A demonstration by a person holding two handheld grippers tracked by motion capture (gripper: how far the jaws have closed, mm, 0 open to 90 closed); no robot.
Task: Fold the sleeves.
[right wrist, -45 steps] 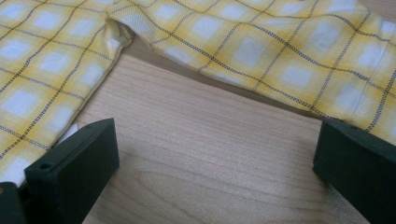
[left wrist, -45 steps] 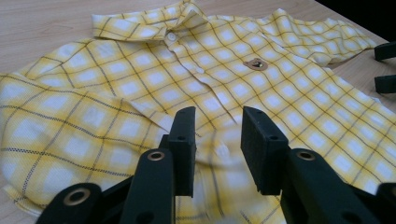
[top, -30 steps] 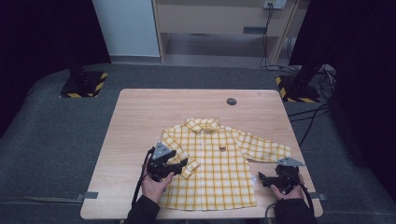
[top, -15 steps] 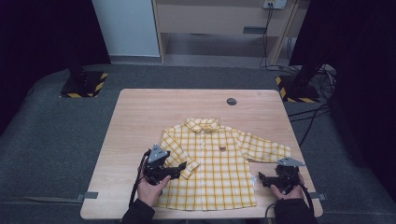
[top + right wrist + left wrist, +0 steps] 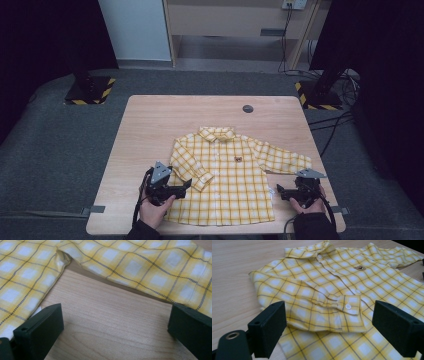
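High view: dark disc [image 5: 248, 108] beyond shirt [image 5: 227, 182]

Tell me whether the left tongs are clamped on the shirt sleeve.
No: the left tongs stand wide open, with the folded sleeve lying free on the shirt.

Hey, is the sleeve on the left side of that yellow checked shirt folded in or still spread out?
Folded in. The left sleeve lies across the shirt front, cuff resting on the body, while the other sleeve stretches out onto the table.

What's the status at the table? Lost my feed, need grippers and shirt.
Left gripper open, jaws just opened, cuff lying free, folded onto shirt. Right gripper open over bare table below the other sleeve. Nothing in the way.
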